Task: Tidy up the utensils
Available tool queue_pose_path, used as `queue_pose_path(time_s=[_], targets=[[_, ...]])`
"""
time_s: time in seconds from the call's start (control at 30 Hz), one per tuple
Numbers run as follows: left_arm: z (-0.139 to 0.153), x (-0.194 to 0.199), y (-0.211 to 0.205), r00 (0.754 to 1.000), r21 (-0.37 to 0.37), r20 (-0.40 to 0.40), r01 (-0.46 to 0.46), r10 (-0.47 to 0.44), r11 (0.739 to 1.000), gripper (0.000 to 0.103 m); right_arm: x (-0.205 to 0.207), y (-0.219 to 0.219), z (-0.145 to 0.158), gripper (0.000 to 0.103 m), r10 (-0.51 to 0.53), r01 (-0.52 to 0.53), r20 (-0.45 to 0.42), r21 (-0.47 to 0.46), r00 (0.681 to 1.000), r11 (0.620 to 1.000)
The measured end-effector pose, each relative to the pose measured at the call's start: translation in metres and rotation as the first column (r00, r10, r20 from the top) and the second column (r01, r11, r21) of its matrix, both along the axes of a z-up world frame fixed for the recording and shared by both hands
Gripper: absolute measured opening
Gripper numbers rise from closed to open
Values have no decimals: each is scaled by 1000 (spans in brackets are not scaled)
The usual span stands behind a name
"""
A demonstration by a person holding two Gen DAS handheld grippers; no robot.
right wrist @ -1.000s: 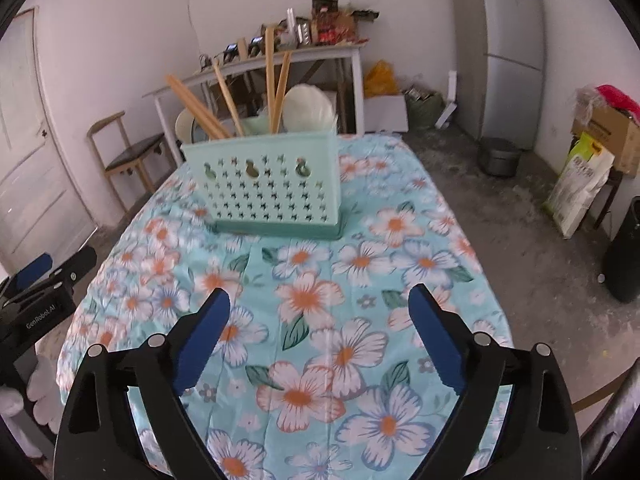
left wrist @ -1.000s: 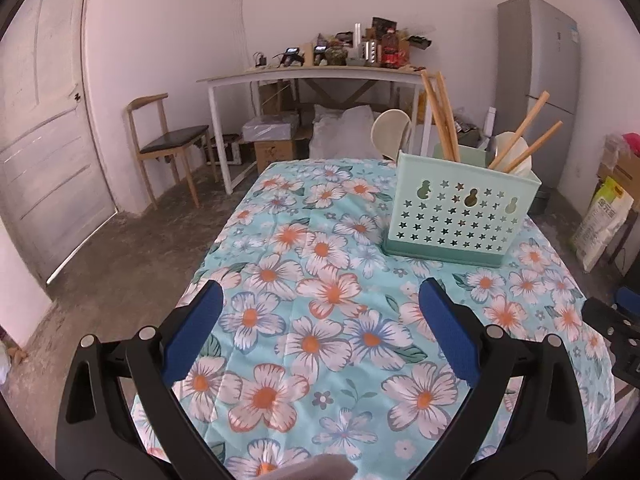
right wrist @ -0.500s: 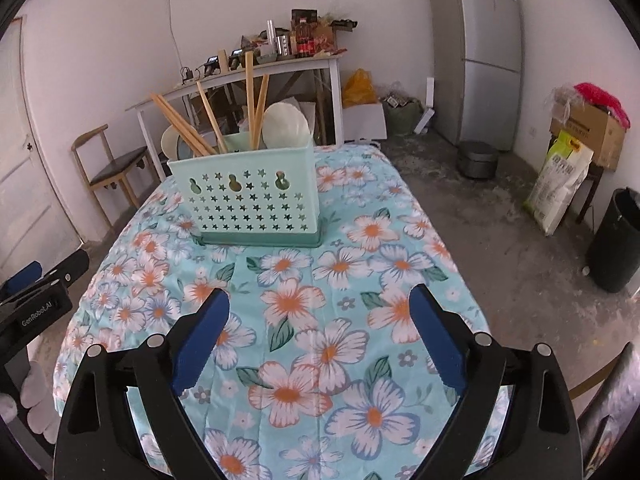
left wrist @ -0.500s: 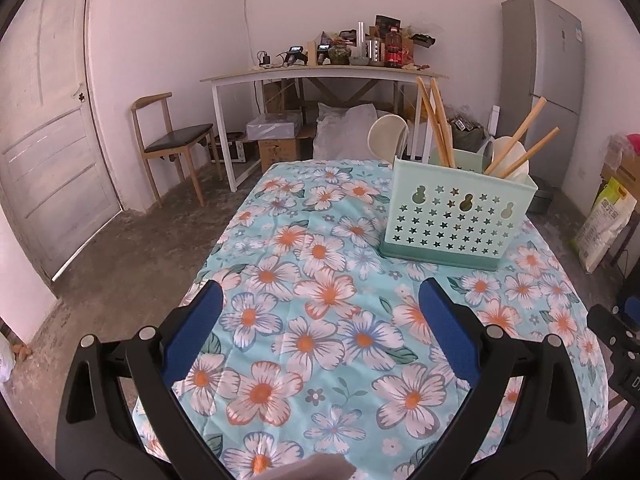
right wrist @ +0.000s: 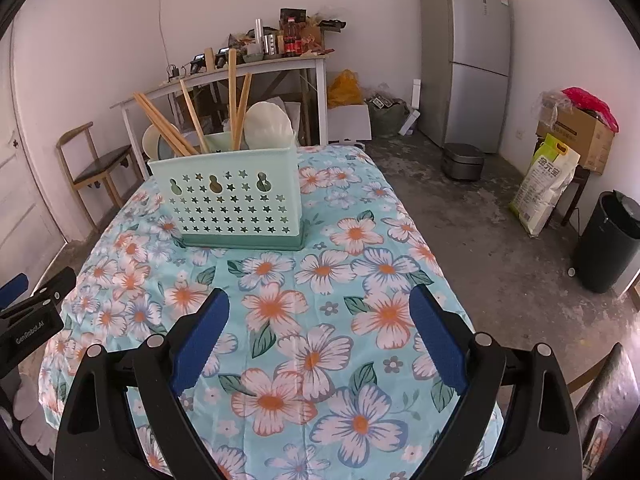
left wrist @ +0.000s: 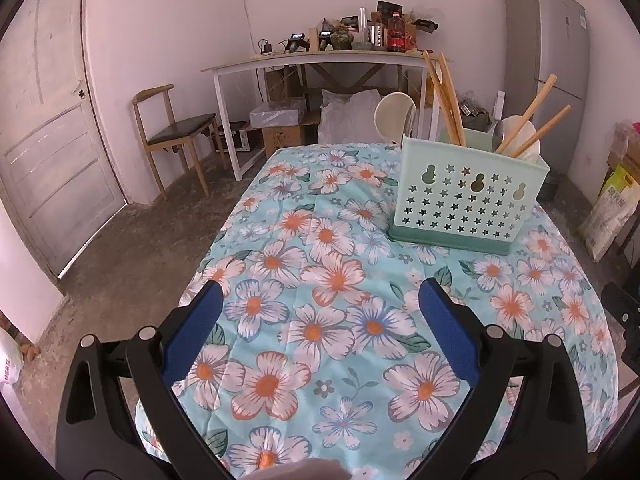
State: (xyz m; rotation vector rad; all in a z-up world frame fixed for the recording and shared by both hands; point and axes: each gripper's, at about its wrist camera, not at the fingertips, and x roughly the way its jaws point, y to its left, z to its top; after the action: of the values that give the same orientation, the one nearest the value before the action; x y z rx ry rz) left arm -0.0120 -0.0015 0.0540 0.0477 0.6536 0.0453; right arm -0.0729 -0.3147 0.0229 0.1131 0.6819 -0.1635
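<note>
A mint-green utensil caddy [left wrist: 468, 200] with star cut-outs stands on the floral tablecloth [left wrist: 320, 280] at the far right of the table. It also shows in the right wrist view [right wrist: 232, 204]. Wooden chopsticks [right wrist: 236, 108] and pale spoons or ladles [right wrist: 268, 124] stick up out of it. My left gripper [left wrist: 320, 320] is open and empty above the near part of the table. My right gripper [right wrist: 318, 324] is open and empty, well short of the caddy. The left gripper's tip shows at the left edge of the right wrist view [right wrist: 28, 304].
A wooden chair [left wrist: 176, 136] stands by the door at the left. A white work table [left wrist: 320, 64] loaded with clutter is against the back wall. A grey fridge [right wrist: 464, 56], a rice sack [right wrist: 548, 184] and a black bin [right wrist: 608, 236] stand to the right.
Both grippers have drawn back and up from the caddy, which now looks smaller and farther away. Both stay open and empty.
</note>
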Motion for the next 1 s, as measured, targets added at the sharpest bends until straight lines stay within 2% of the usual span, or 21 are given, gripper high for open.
queue_pose_path(time_s=[1.0], targets=[[0,1,1,1000,5,-6,1,-1,1000,95,4,8,1,89,21,-21,2,-25,1000,999]])
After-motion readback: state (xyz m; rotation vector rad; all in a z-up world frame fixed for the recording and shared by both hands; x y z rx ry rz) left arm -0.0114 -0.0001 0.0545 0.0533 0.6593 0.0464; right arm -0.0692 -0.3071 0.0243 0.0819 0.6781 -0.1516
